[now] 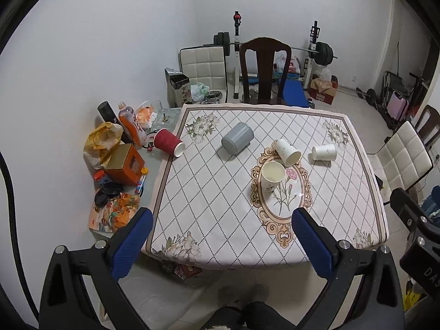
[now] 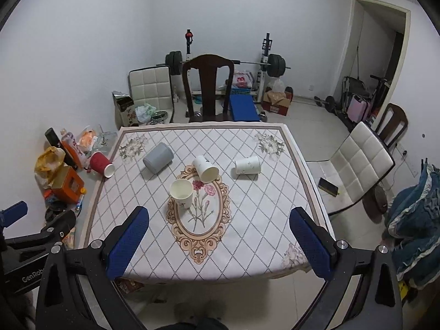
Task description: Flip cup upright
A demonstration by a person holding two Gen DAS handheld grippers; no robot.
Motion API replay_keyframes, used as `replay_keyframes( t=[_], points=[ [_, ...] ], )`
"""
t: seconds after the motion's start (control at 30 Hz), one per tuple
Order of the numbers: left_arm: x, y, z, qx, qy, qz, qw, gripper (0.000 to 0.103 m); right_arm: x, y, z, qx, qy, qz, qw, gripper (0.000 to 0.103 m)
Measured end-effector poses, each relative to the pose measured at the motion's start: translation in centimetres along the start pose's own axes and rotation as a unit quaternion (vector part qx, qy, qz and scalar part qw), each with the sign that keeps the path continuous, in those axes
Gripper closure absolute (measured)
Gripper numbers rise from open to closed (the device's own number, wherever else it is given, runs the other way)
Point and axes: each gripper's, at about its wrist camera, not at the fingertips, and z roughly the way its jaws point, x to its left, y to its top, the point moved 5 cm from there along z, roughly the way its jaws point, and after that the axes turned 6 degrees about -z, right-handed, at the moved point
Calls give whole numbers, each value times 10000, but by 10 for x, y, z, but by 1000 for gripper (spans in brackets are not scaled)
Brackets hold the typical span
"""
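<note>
Several cups are on a table with a patterned cloth (image 1: 209,192). One white paper cup (image 1: 271,176) (image 2: 181,194) stands upright near the middle. Lying on their sides are a second white cup (image 1: 287,151) (image 2: 205,169), a third white cup (image 1: 324,152) (image 2: 247,166), a grey cup (image 1: 237,138) (image 2: 158,157) and a red ribbed cup (image 1: 168,142) (image 2: 101,163) at the left edge. My left gripper (image 1: 222,242) and my right gripper (image 2: 220,239) are both open and empty, held back over the table's near edge.
Snack bags, an orange box (image 1: 125,165) and bottles crowd the table's left strip. A dark wooden chair (image 1: 264,66) stands behind the table, a white padded chair (image 2: 360,162) to the right. A weight bench with a barbell is at the far wall.
</note>
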Motion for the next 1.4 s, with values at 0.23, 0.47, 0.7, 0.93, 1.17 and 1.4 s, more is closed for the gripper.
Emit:
replay_keyframes(
  t=[0.23, 0.47, 0.7, 0.93, 1.17, 1.4],
  points=[
    [2, 3, -4, -65, 142, -75, 9998, 0, 1, 3, 1, -27, 154, -77, 9998, 0],
    [4, 8, -6, -110, 186, -156, 9996, 0, -2, 6, 5, 8, 159, -77, 9998, 0],
    [4, 12, -5, -122, 152, -196, 9996, 0, -5, 12, 10, 21, 138, -96, 9999, 0],
    [3, 14, -3, -74, 144, -222, 9996, 0, -5, 12, 11, 26, 122, -94, 9999, 0],
    [0, 11, 2, 15, 201, -246, 9995, 0, -4, 6, 21, 149, 169, -159, 9996, 0],
    [-1, 9, 3, 63, 160, -270, 9995, 0, -6, 3, 24, 215, 156, -193, 9995, 0]
  ],
)
